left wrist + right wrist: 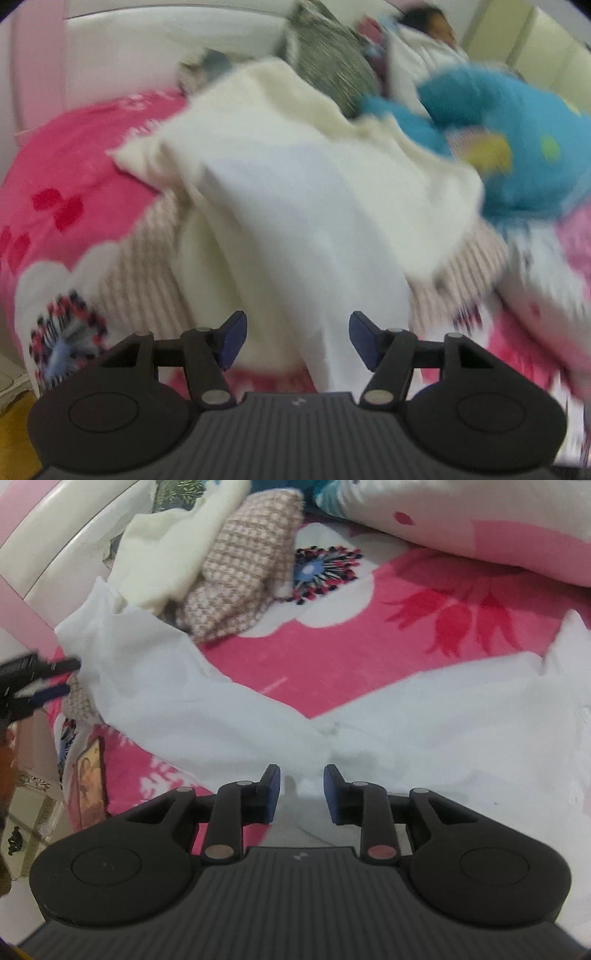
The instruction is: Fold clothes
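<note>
Pink floral bedding [332, 664] covers the work surface in both views. From the left wrist we record, at nine o'clock, the bedspread's white flower print; at centre, a white garment [295, 206] draped over a cream cloth [258, 110] and a checked pink fabric [140, 269]. The left gripper [297, 341] stands wide apart, its blue pads [232, 339] on either side of the white garment's hanging fold, and we cannot see them pressing it. At twelve o'clock lies a grey-green cushion [328, 59], at one o'clock a person lying down, at three o'clock a blue plush toy [517, 140]. This view is blurred.

From the right wrist, the left tool appears at nine o'clock beside the garment's edge. The white garment [443, 716] spreads across the bedding from nine to three o'clock. The right gripper [301, 794] is parted, with the garment lying between and below its pads; grip is not evident. A floral pillow [461, 524] sits at one o'clock.
</note>
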A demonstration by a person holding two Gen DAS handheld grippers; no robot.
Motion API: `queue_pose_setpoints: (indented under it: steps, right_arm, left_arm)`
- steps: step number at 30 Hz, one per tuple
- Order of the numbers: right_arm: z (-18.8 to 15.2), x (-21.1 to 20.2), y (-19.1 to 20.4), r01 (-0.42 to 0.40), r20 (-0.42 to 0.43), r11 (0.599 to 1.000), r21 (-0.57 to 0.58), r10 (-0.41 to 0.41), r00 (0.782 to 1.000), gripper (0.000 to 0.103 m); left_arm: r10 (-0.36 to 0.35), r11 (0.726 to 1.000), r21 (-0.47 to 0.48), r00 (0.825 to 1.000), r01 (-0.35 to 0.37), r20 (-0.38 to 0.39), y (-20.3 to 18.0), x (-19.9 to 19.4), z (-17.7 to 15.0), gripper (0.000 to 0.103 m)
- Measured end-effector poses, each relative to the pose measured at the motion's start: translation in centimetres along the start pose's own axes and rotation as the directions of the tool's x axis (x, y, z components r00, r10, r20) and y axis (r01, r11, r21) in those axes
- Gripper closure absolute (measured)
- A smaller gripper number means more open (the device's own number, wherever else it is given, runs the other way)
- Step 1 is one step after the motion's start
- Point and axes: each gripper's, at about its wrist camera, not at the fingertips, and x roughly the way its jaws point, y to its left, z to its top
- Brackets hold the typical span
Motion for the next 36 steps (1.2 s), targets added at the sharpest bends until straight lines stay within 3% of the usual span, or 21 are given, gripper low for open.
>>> queue_pose_setpoints:
  steps: [4, 6, 8, 11, 14, 17, 20, 23, 26, 28, 32, 36]
  right_arm:
    - [0.1, 0.7, 1.3, -0.011, -0.007, 1.000, 0.015, 0.011, 1.000, 0.076]
    - [0.1, 1.0, 1.5, -0.014, -0.011, 0.999, 0.029, 0.014, 1.000, 0.076]
    - [0.1, 1.3, 1.7, -0.014, -0.013, 0.999, 0.037, 0.015, 1.000, 0.076]
    - [-0.1, 1.4, 1.8, -0.019, -0.007, 0.999, 0.047, 0.019, 1.000, 0.076]
    - [-0.3, 1.0, 1.3, -0.020, 0.006, 0.998, 0.065, 0.020, 1.000, 0.076]
    - [-0.5, -0.4, 0.0, -0.025, 0.034, 0.995, 0.092, 0.022, 0.999, 0.076]
    - [-0.8, -1.8, -1.3, -0.030, 0.063, 0.992, 0.119, 0.023, 0.998, 0.076]
    - [-1.4, -3.8, -3.2, -0.037, 0.101, 0.986, 0.165, 0.021, 0.995, 0.076]
    - [-2.0, -7.1, -6.1, -0.036, 0.153, 0.971, 0.235, -0.001, 0.988, 0.076]
    - [-2.4, -9.7, -8.4, -0.031, 0.187, 0.958, 0.285, -0.024, 0.982, 0.076]
    - [-4.0, -15.6, -13.2, -0.001, 0.244, 0.924, 0.382, -0.100, 0.965, 0.076]
    - [-7.3, -20.4, -17.4, 0.078, 0.257, 0.881, 0.466, -0.219, 0.941, 0.076]
  left_arm:
    - [0.019, 0.997, -0.078, 0.998, -0.014, 0.065, 1.6, 1.7, 2.3, 0.045]
    - [0.011, 0.997, -0.081, 0.997, -0.004, 0.078, 1.8, 2.6, 3.1, 0.055]
    - [0.013, 0.996, -0.086, 0.996, -0.006, 0.089, 1.9, 2.9, 3.4, 0.080]
    - [0.025, 0.998, -0.067, 0.992, -0.016, 0.126, 1.6, 2.5, 3.4, 0.096]
    - [0.037, 0.999, -0.029, 0.982, -0.032, 0.185, 0.7, 1.2, 3.1, 0.099]
    - [0.001, 0.999, 0.041, 0.966, -0.012, 0.258, -1.4, -1.6, 2.7, 0.099]
    - [-0.118, 0.987, 0.144, 0.945, 0.076, 0.306, -4.9, -5.1, 1.6, 0.099]
    - [-0.273, 0.951, 0.223, 0.924, 0.216, 0.268, -9.7, -7.7, -0.6, 0.099]
    - [-0.400, 0.895, 0.298, 0.893, 0.332, 0.207, -14.8, -9.9, -3.6, 0.099]
    - [-0.476, 0.850, 0.321, 0.871, 0.418, 0.125, -18.8, -10.9, -6.6, 0.099]
    - [-0.528, 0.791, 0.373, 0.849, 0.485, 0.017, -25.1, -11.1, -14.6, 0.099]
    - [-0.567, 0.726, 0.415, 0.819, 0.549, -0.091, -31.3, -11.2, -22.8, 0.099]
